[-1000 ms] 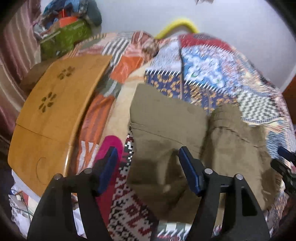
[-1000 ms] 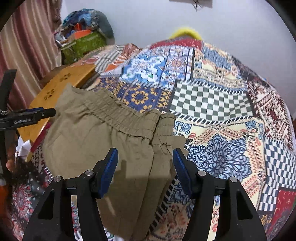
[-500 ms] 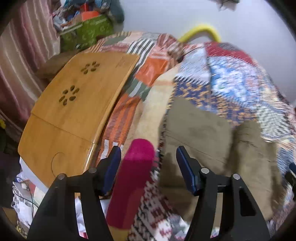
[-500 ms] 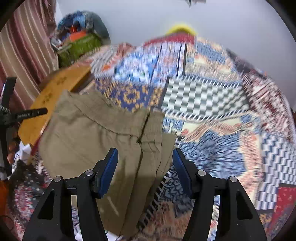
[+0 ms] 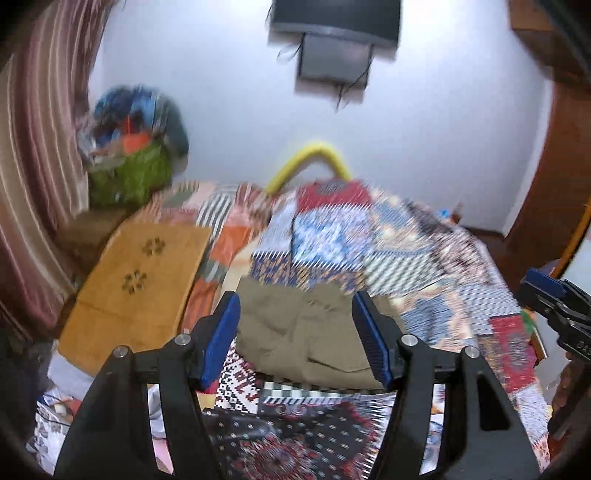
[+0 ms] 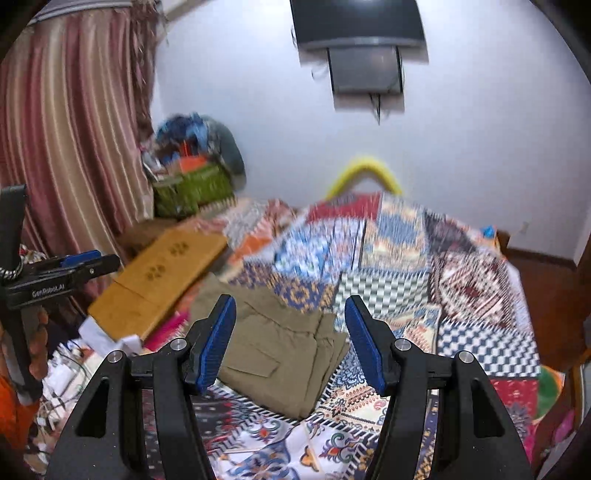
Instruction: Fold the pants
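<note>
A bed is covered by a patchwork quilt (image 6: 388, 258) of many colours, and a white wall is seen behind it; a dark screen (image 6: 356, 22) is hung high on that wall, and a striped curtain (image 6: 74, 129) is seen at the left; a wooden lap tray (image 5: 136, 280) is laid on the left side of the bed; the olive pants (image 6: 280, 343) are laid folded in a flat pile on the quilt, near the front edge, just beside the tray; the left gripper (image 5: 295, 339) is held above the pants with its jaws about half open and nothing between them; the right gripper (image 6: 290, 339) is held the same way, half open and empty; no cloth is touched by either one.
</note>
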